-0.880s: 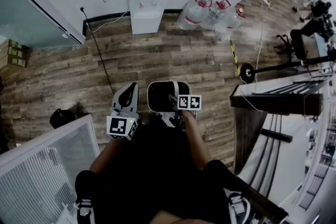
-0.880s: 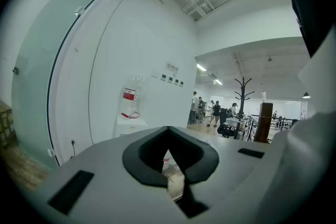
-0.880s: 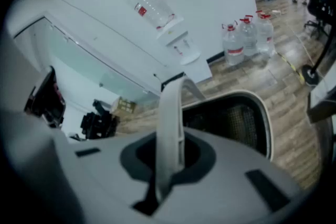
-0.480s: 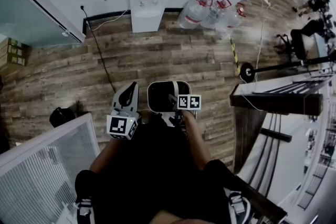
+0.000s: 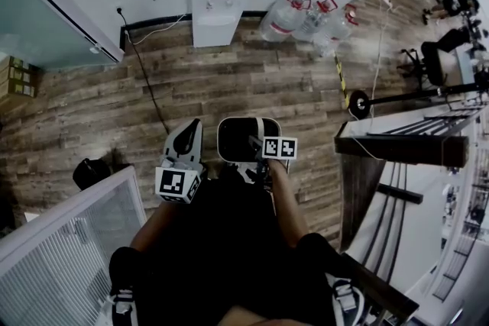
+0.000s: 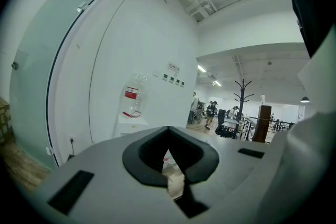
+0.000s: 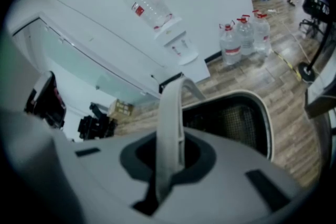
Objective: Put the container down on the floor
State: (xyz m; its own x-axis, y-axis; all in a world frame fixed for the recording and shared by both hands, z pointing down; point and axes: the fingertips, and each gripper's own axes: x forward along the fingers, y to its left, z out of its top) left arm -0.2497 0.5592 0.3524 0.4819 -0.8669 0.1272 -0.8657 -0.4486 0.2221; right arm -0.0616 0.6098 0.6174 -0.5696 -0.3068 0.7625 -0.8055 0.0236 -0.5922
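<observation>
The container (image 5: 243,140) is a black mesh basket with a white rim and a white bail handle. It hangs above the wooden floor in front of the person's legs in the head view. My right gripper (image 5: 257,143) is shut on the handle (image 7: 170,128), which runs up between its jaws in the right gripper view. The basket's mesh inside (image 7: 236,123) shows just beyond the jaws. Left of the basket and apart from it, my left gripper (image 5: 186,140) is shut with nothing between its jaws (image 6: 169,136).
A white water dispenser (image 5: 218,0) stands at the far wall, with several large water bottles (image 5: 309,19) to its right. A black cable (image 5: 149,91) runs across the floor. A glass partition (image 5: 69,240) is at lower left and a dark railing (image 5: 405,145) at right.
The basket and my right gripper have shifted very slightly to the right. The left gripper has stayed in place.
</observation>
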